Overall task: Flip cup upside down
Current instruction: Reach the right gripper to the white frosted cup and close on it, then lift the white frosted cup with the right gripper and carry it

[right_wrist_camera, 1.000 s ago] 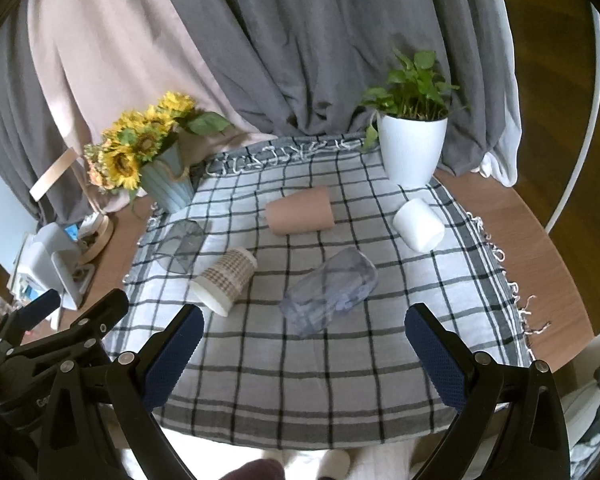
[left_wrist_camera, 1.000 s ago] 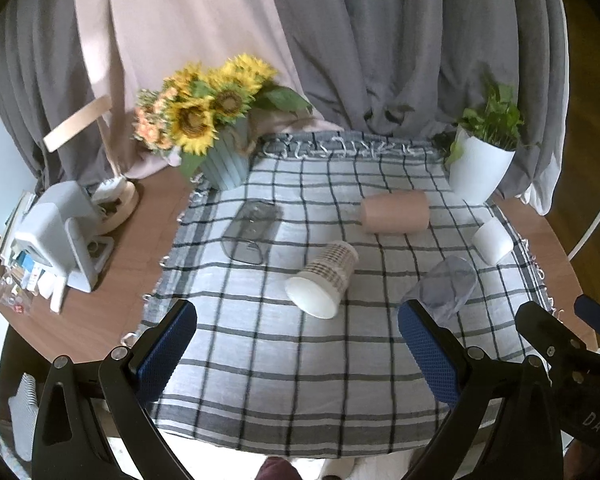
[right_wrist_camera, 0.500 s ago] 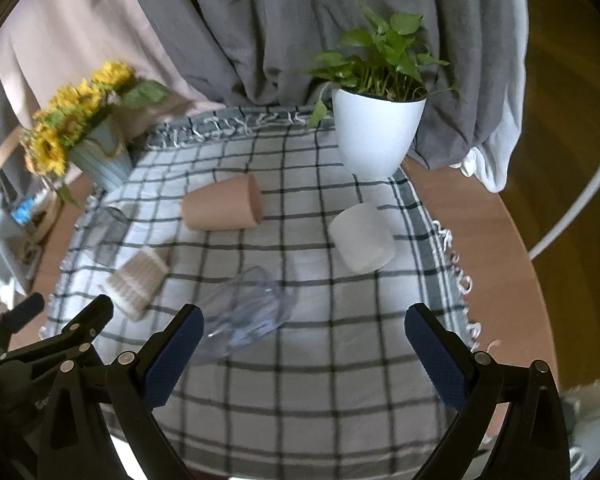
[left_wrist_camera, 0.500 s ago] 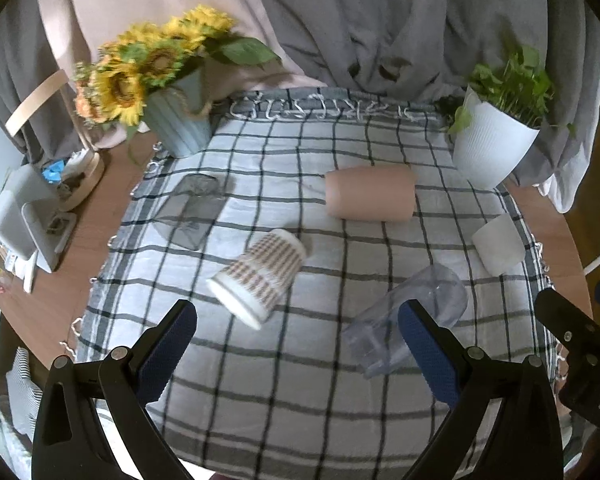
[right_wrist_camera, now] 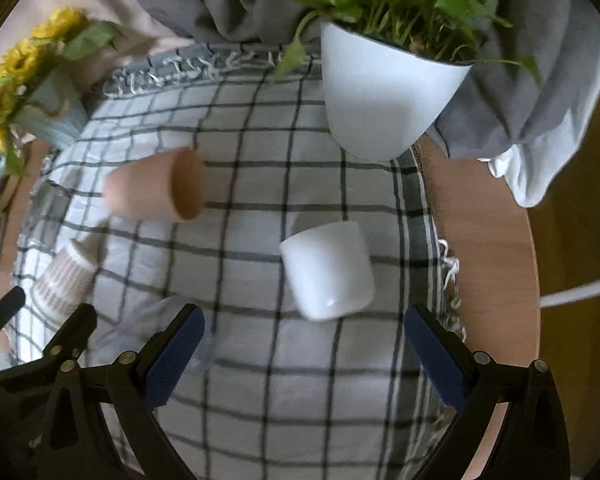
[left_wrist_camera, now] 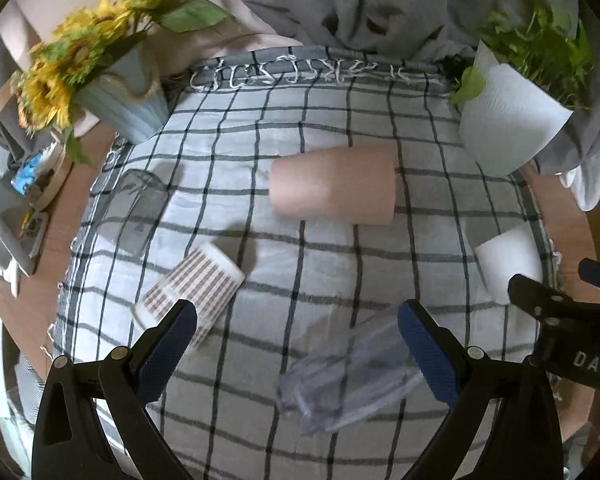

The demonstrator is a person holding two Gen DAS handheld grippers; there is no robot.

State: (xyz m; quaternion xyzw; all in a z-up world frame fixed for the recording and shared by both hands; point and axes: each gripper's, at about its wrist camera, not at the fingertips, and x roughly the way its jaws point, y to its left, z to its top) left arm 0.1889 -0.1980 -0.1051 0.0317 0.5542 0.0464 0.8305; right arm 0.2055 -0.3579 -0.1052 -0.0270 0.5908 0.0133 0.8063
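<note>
Several cups lie on their sides on a checked cloth (left_wrist_camera: 324,264). A pink cup (left_wrist_camera: 332,184) (right_wrist_camera: 152,190) lies mid-cloth. A striped paper cup (left_wrist_camera: 196,288) (right_wrist_camera: 66,276) lies left. A clear plastic cup (left_wrist_camera: 352,376) lies just ahead of my open, empty left gripper (left_wrist_camera: 298,352). A grey glass (left_wrist_camera: 136,212) lies far left. A white cup (right_wrist_camera: 328,270) (left_wrist_camera: 508,260) lies on its side close ahead of my open, empty right gripper (right_wrist_camera: 304,348), between the lines of its fingers.
A white pot with a green plant (right_wrist_camera: 384,92) (left_wrist_camera: 508,120) stands at the back right. A blue vase of sunflowers (left_wrist_camera: 120,100) (right_wrist_camera: 48,116) stands at the back left. Grey curtains hang behind. Bare wooden table (right_wrist_camera: 488,248) lies right of the cloth. Small devices (left_wrist_camera: 8,216) sit at the left.
Both grippers have moved forward and lower over the cloth. The right one swung right and closed in on the white cup. The left one neared the clear cup. No cup has moved.
</note>
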